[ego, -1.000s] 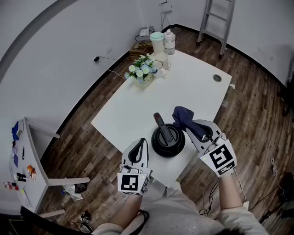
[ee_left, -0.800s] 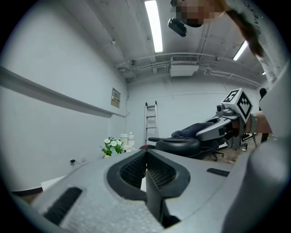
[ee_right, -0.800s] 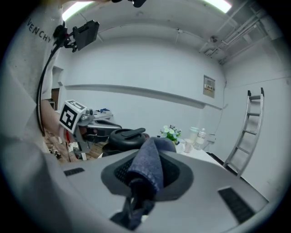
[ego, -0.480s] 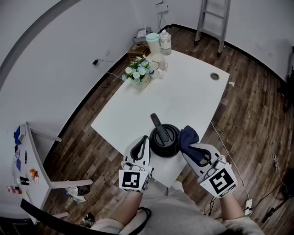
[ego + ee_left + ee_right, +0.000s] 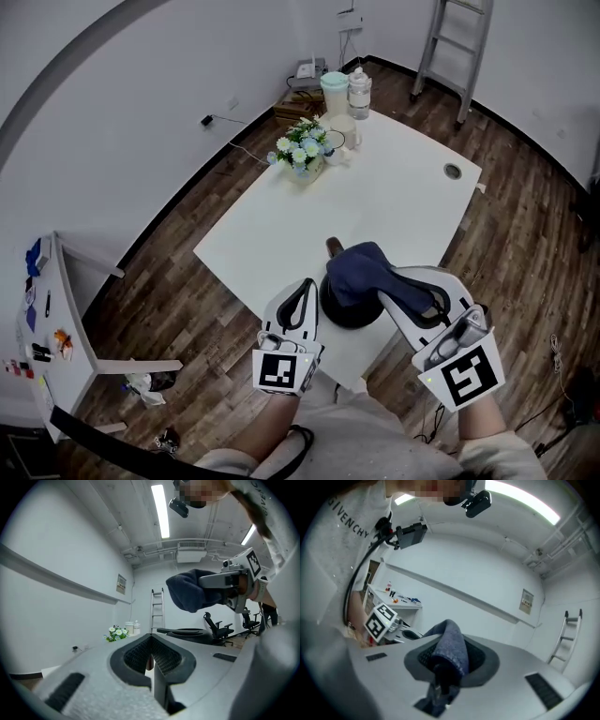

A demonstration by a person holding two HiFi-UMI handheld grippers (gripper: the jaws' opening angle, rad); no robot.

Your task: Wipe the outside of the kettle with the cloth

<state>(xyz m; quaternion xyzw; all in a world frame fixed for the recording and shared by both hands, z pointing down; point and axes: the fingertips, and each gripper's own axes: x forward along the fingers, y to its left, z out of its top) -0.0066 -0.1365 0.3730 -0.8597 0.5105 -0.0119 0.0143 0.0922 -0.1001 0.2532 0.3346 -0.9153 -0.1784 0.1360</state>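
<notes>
The dark wooden floor (image 5: 525, 225) filled the room round a white table (image 5: 394, 202), which stood slantwise to the head view; a metal ladder (image 5: 459, 47) leaned at the far wall, and a small white side table (image 5: 47, 309) with bits of clutter on it stood well apart at the left. The black kettle (image 5: 345, 317) sat at the near edge of the table, close before the person, with the tip of its handle showing just past the far side of the cloth. The right gripper (image 5: 386, 286) reached in from the right above the kettle, its jaws clamped on the dark blue cloth (image 5: 361, 267); its own view showed the fabric pinched between the pads and rising in a fold in front of them; in the head view the cloth lay bunched over the top of the kettle and hid most of the lid, though whether it touched could not be told. The left gripper (image 5: 302, 286) was just beside the kettle on the left, its jaws drawn narrow, tips together, with nothing between them. At the far end of the table stood a bunch of white and blue flowers (image 5: 302, 150); beyond it, near the corner, were a pale green jar (image 5: 335, 91) and a clear jar (image 5: 358, 89) side by side.
</notes>
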